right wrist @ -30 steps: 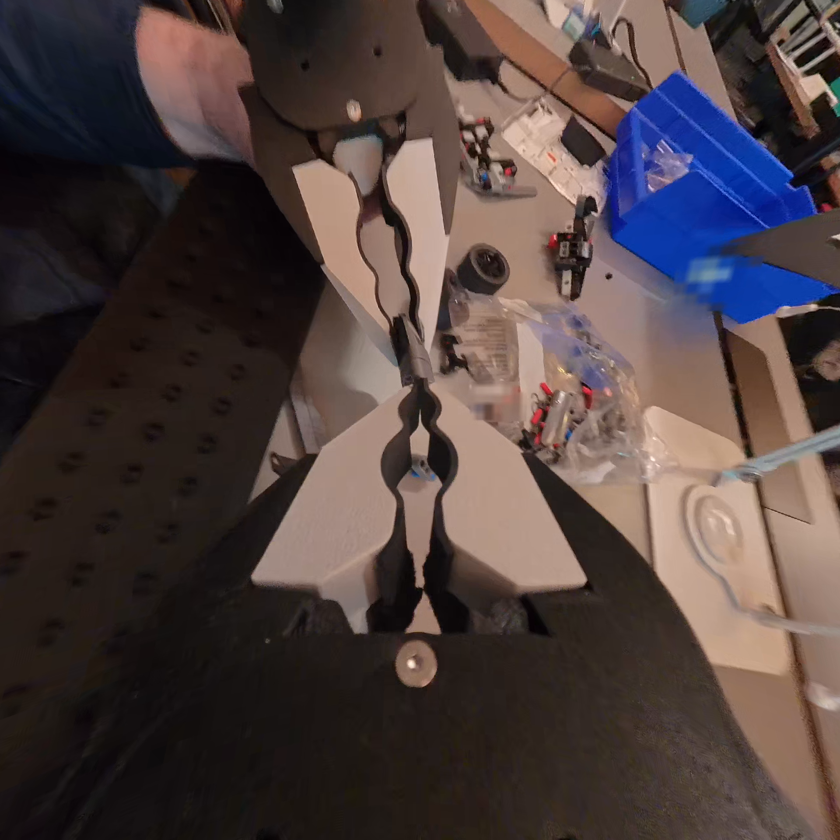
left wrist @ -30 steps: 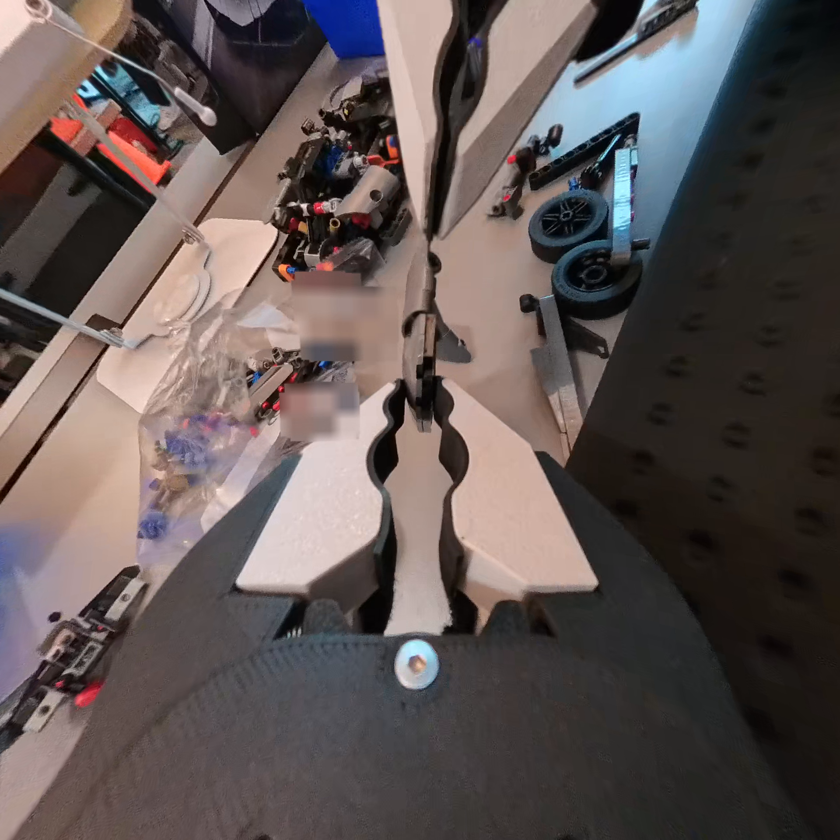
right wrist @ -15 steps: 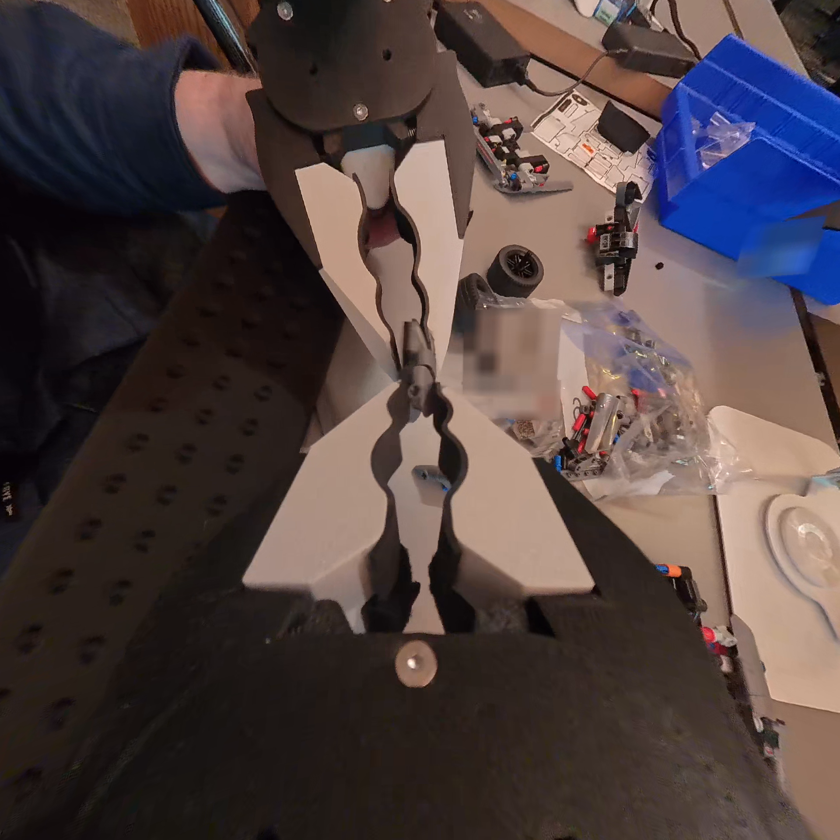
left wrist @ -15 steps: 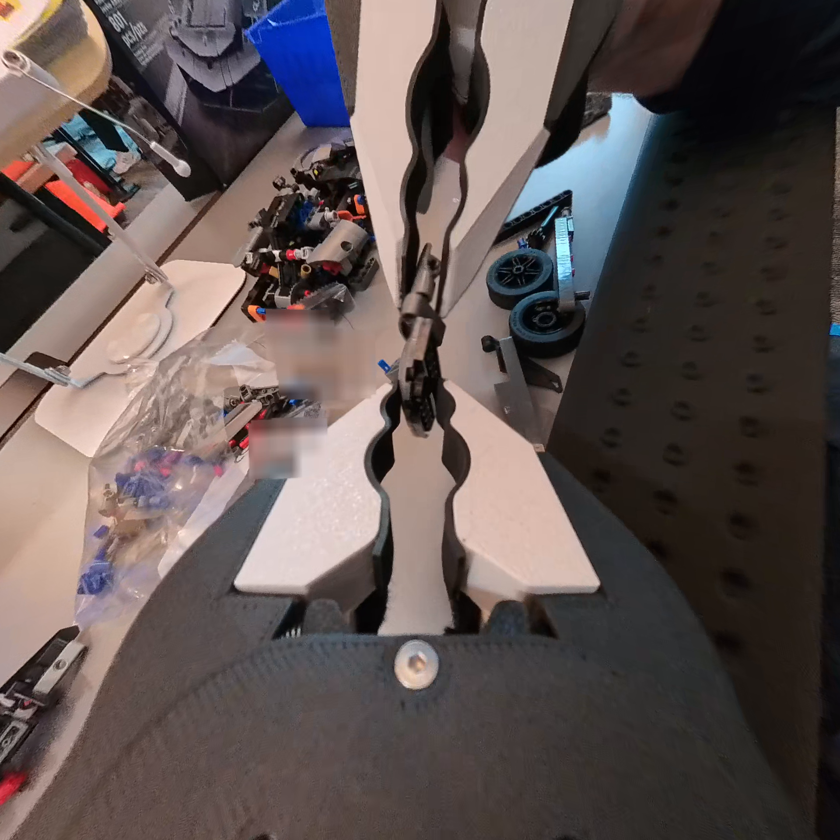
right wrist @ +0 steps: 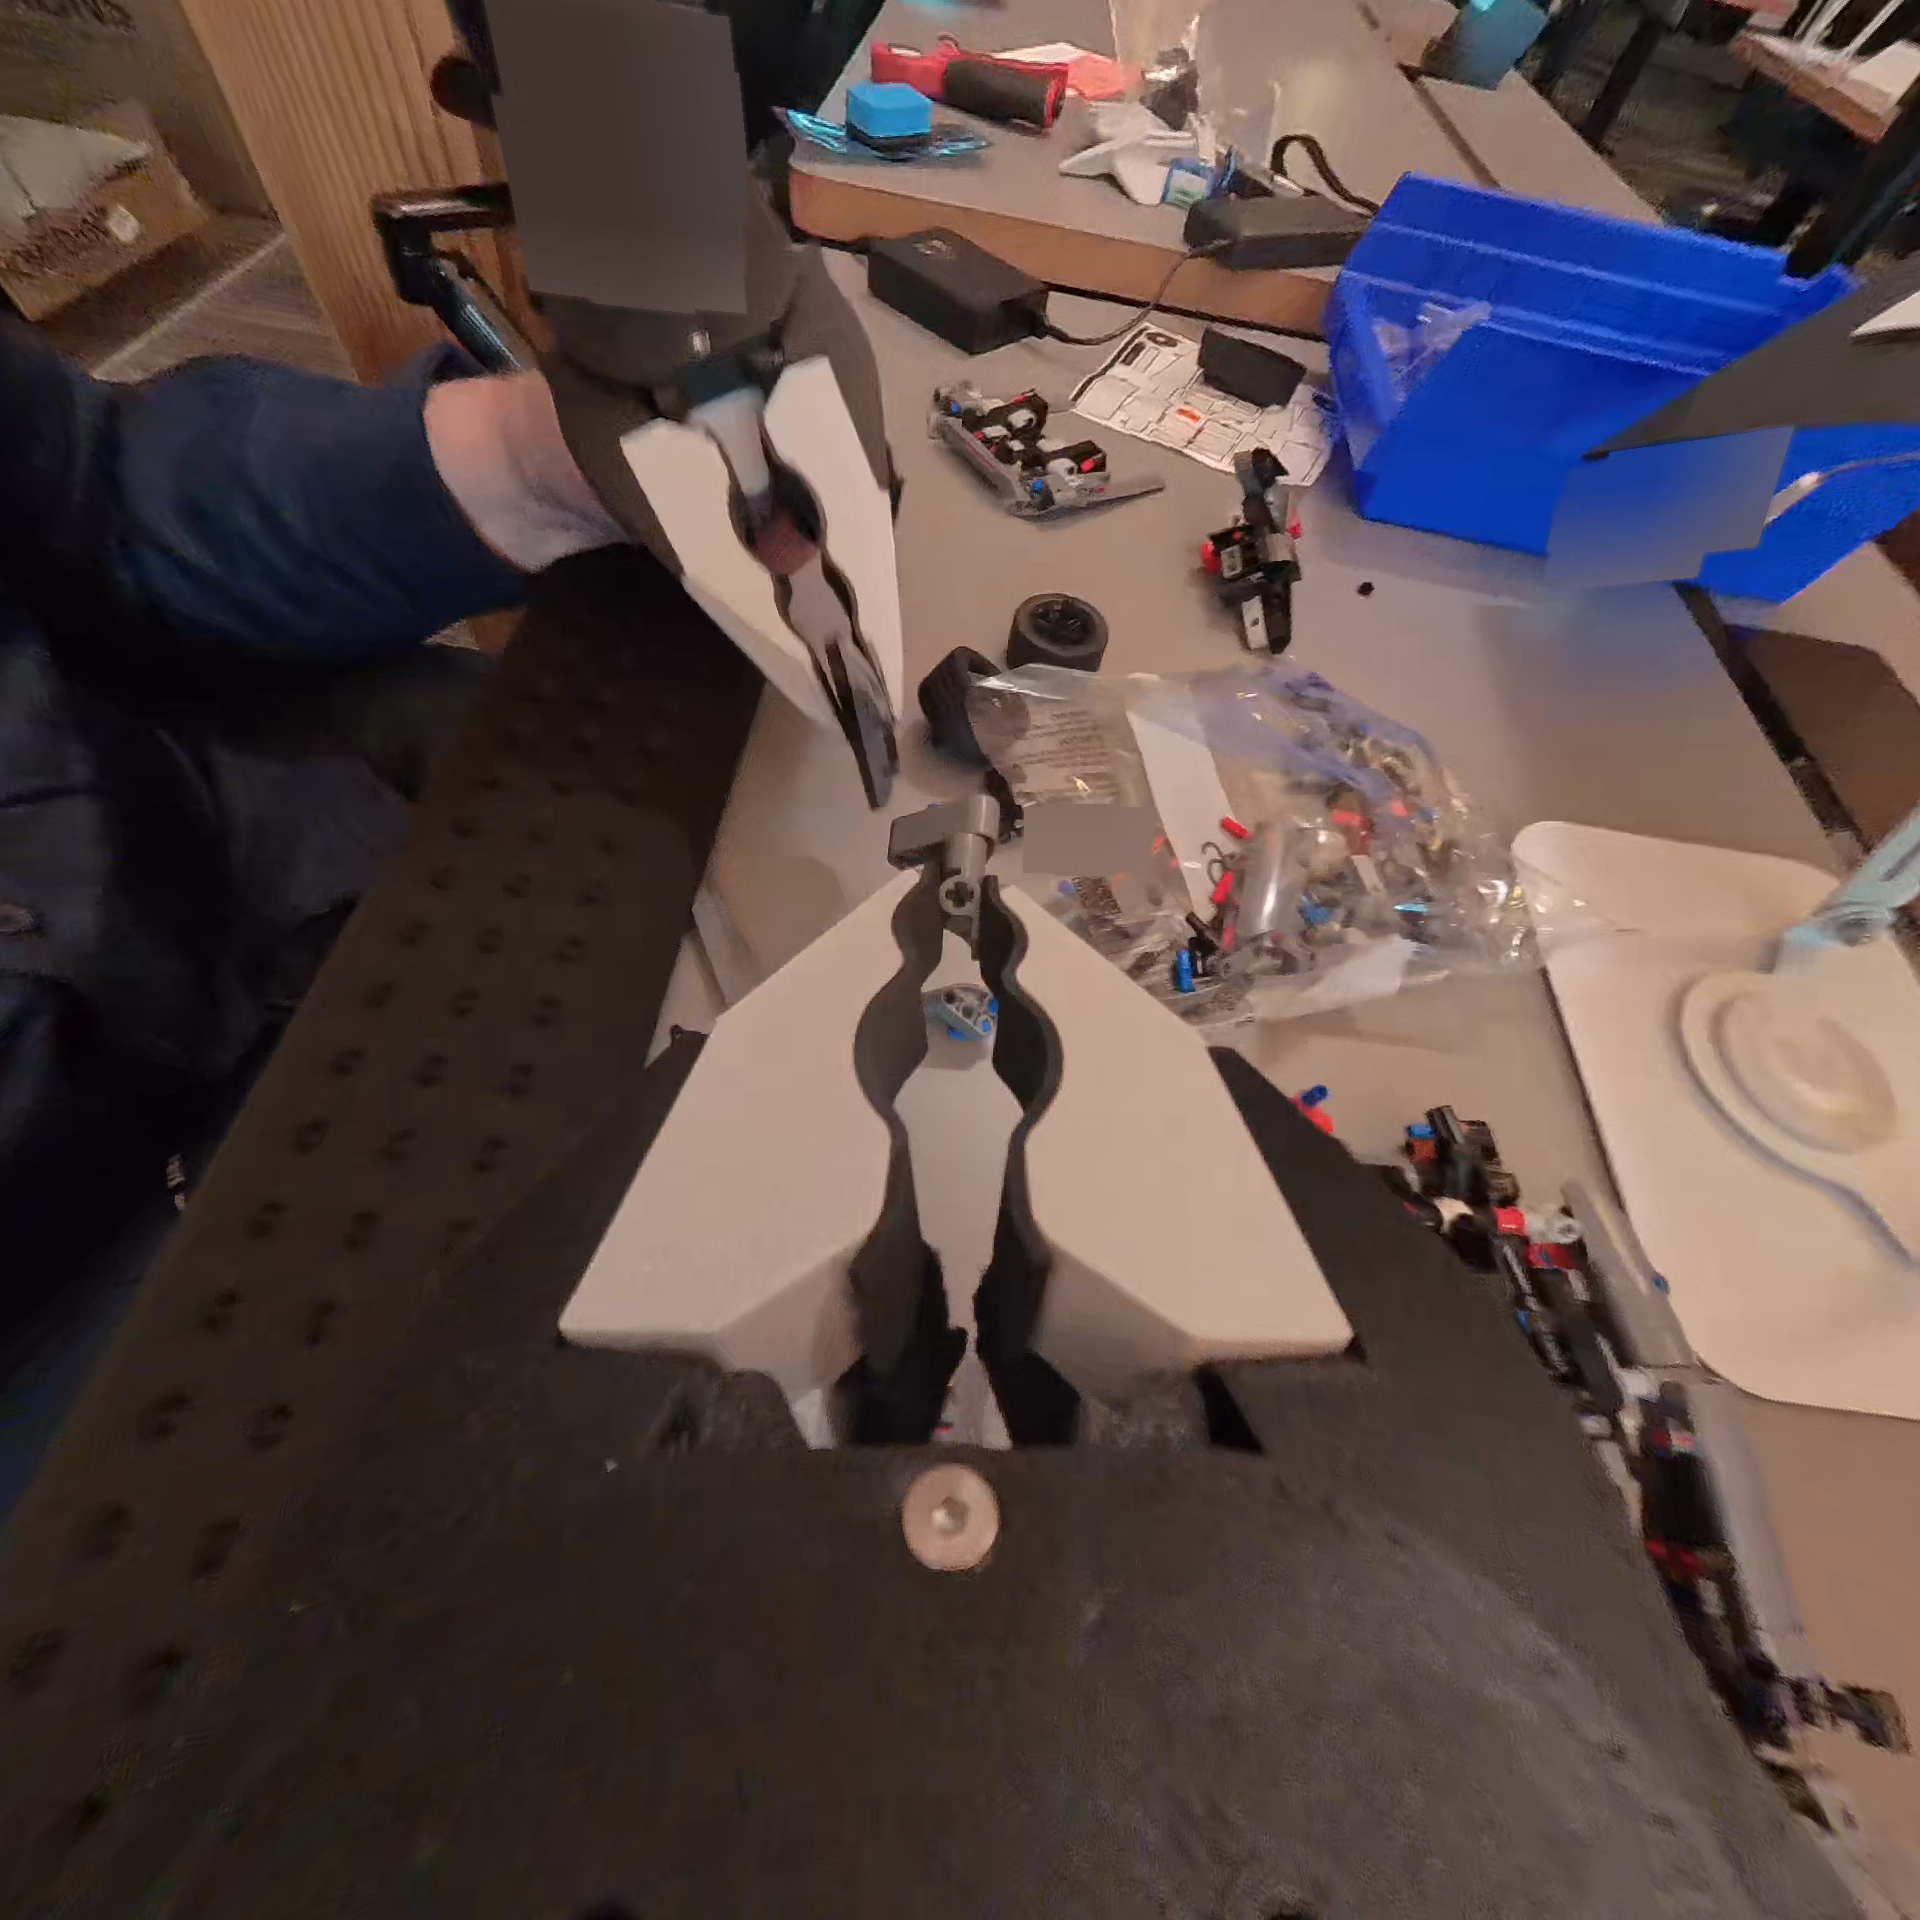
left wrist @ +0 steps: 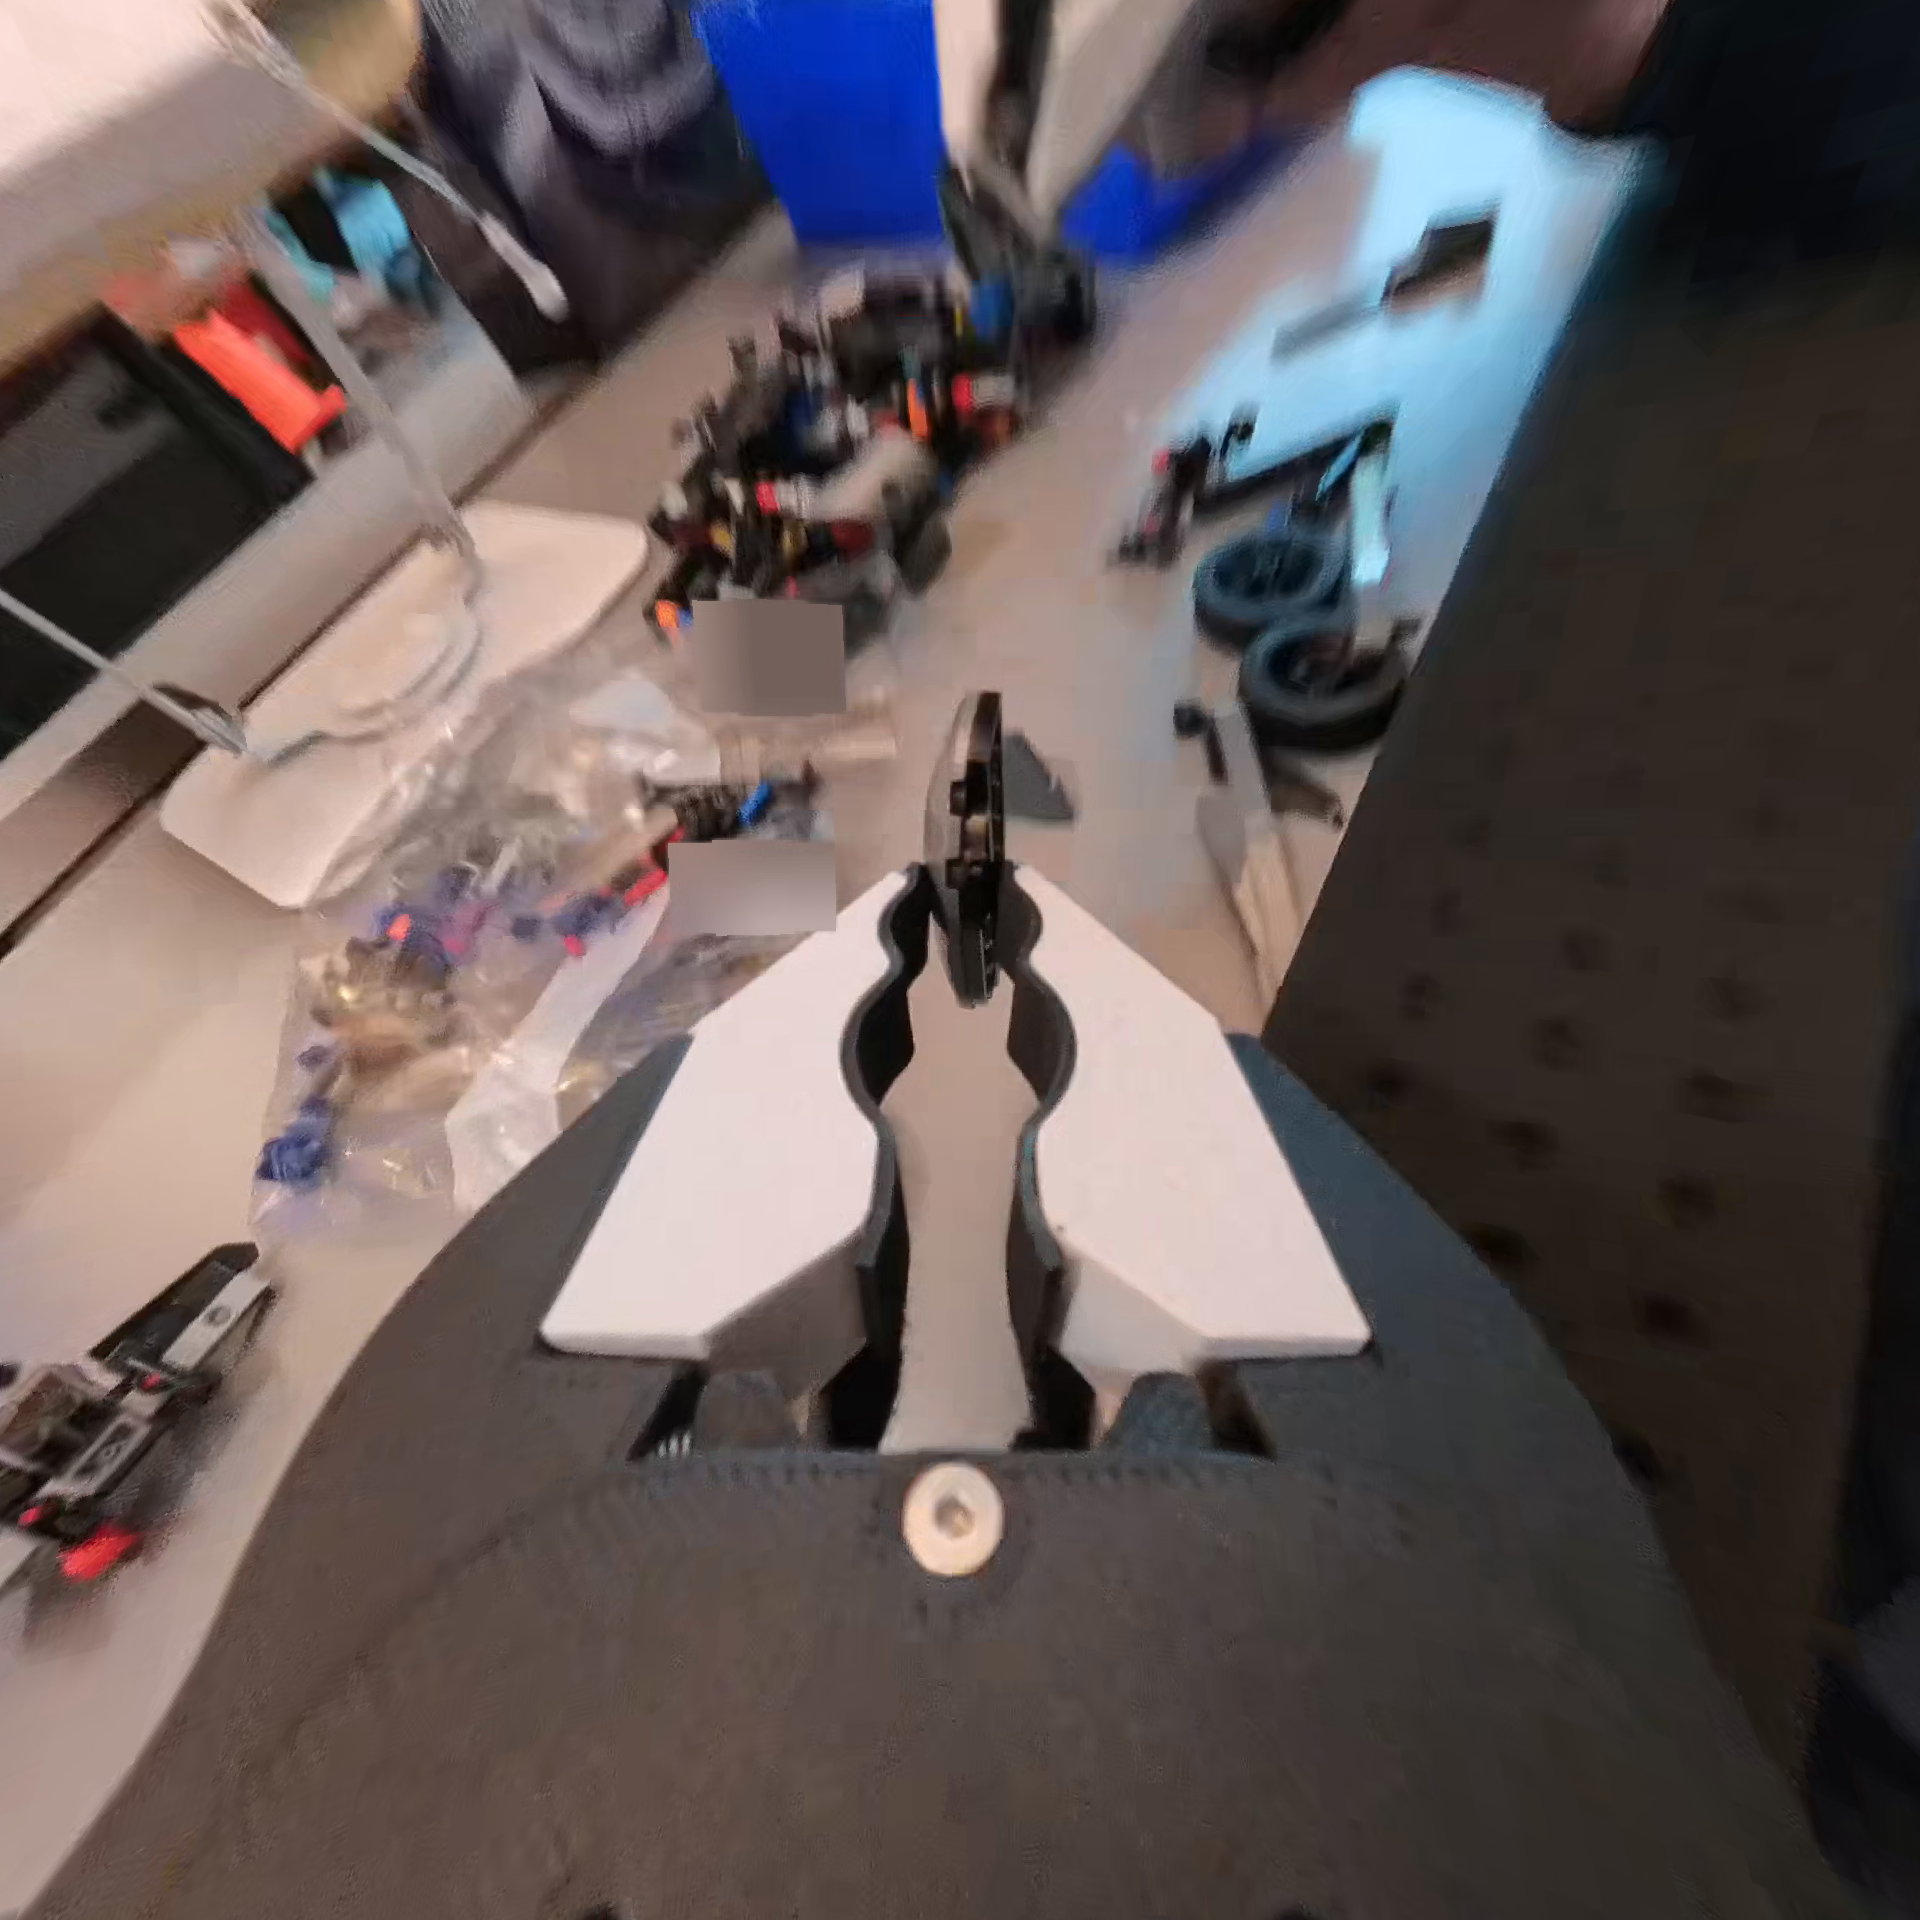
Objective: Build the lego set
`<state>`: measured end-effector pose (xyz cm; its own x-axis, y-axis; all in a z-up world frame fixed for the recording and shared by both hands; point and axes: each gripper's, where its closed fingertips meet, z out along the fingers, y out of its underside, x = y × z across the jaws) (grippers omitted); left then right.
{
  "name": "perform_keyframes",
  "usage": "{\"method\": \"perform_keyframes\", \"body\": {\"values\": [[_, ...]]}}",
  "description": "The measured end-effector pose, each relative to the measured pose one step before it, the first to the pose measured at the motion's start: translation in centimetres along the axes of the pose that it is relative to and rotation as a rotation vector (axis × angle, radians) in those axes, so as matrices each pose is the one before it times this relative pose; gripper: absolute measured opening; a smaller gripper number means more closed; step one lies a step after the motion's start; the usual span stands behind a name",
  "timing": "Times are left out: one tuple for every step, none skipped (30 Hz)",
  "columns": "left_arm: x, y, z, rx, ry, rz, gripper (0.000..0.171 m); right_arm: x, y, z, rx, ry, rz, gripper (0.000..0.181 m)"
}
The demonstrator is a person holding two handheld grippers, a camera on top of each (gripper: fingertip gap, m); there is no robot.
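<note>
Left wrist view, heavily blurred: left gripper [left wrist: 966, 914] is clamped on one flat black lego panel [left wrist: 968, 821], which stands edge-on and upright out of the fingertips. On the table [left wrist: 104, 1039] beyond: one clear bag of small parts [left wrist: 436, 956] at left, one dark part-built chassis [left wrist: 831, 499] further back, two black wheels [left wrist: 1299, 634] side by side at right near the black perforated board [left wrist: 1621, 935]. One small sub-assembly [left wrist: 114, 1382] sits at lower left.

Right wrist view: right gripper [right wrist: 961, 914] is closed on one grey connector piece [right wrist: 951, 847], a pin with a dark elbow sticking out left. The left gripper [right wrist: 857, 717] shows farther off, held by a hand [right wrist: 509, 478], with the black panel pinched in its tips; panel and connector are near but apart. One small blue part [right wrist: 961, 1010] lies on the table under the fingers. Two wheels [right wrist: 1055, 634] beside the parts bag [right wrist: 1278, 831]. One blue bin [right wrist: 1579, 353] at rear right. Three small sub-assemblies: [right wrist: 1029, 447], [right wrist: 1252, 545], [right wrist: 1496, 1195].
</note>
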<state>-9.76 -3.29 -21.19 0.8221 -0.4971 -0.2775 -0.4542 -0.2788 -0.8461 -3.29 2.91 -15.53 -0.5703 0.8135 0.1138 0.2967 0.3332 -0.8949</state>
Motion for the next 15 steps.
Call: {"method": "perform_keyframes", "body": {"values": [[0.141, 0.73, 0.883, -0.04233, -0.0197, 0.0347, 0.01, -0.414, 0.263, 0.352, -0.0046, -0.0315, 0.0085, 0.004], [0.032, 0.19, 0.243, -0.02892, -0.0207, 0.0361, 0.01, -0.309, 0.434, 0.507, -0.0182, -0.0168, -0.0018, 0.005], [-0.033, -0.424, -0.067, 0.01357, -0.0168, 0.0272, 0.01, -0.041, 0.485, 0.521, -0.026, 0.0005, -0.0042, 0.005], [0.249, -0.154, 0.112, 0.00973, 0.0133, 0.0071, 0.01, 0.011, 0.272, 0.436, -0.0153, -0.0004, 0.0015, 0.005], [0.342, 0.623, 0.432, -0.03459, 0.0222, 0.0013, 0.011, -0.113, -0.026, 0.297, 0.0041, -0.0126, 0.0092, 0.005], [0.099, 0.865, 0.528, -0.05909, -0.0031, 0.0166, 0.013, -0.126, -0.174, 0.189, 0.0148, -0.0165, 0.0129, 0.005], [0.327, 0.389, 0.385, -0.03893, -0.0008, 0.0357, 0.022, -0.051, -0.078, 0.135, 0.0091, -0.0104, 0.0087, 0.005], [0.277, -0.018, 0.201, -0.00943, -0.0015, 0.0277, 0.032, 0.075, 0.048, 0.079, 0.0015, 0.0016, 0.0006, 0.005], [-0.094, -0.06, 0.028, 0.00055, -0.011, 0.0013, 0.041, 0.038, -0.001, 0.03, 0.0027, 0.0047, -0.0044, 0.005], [-0.353, -0.087, -0.161, 0.00895, -0.0145, -0.0158, 0.051, -0.112, -0.108, 0.003, 0.0051, -0.0003, -0.0076, 0.005], [-0.503, -0.458, -0.385, 0.03263, -0.0177, -0.0237, 0.054, -0.169, -0.153, 0.04, 0.0021, 0.0019, -0.0153, 0.005], [-0.354, -0.883, -0.548, 0.05517, -0.0088, -0.021, 0.053, -0.183, -0.181, 0.098, -0.0009, 0.0063, -0.0219, 0.005], [0.068, -1.076, -0.519, 0.06046, 0.0139, -0.0159, 0.052, -0.298, -0.271, 0.142, 0.0029, -0.0021, -0.0179, 0.005], [0.154, -1.011, -0.302, 0.04675, 0.013, -0.0115, 0.053, -0.484, -0.271, 0.244, 0.0036, -0.0168, -0.0097, 0.005], [0.133, -0.813, -0.007, 0.02529, -0.0024, 0.0097, 0.054, -0.44, -0.095, 0.348, -0.0051, -0.0154, -0.0093, 0.005]]}}
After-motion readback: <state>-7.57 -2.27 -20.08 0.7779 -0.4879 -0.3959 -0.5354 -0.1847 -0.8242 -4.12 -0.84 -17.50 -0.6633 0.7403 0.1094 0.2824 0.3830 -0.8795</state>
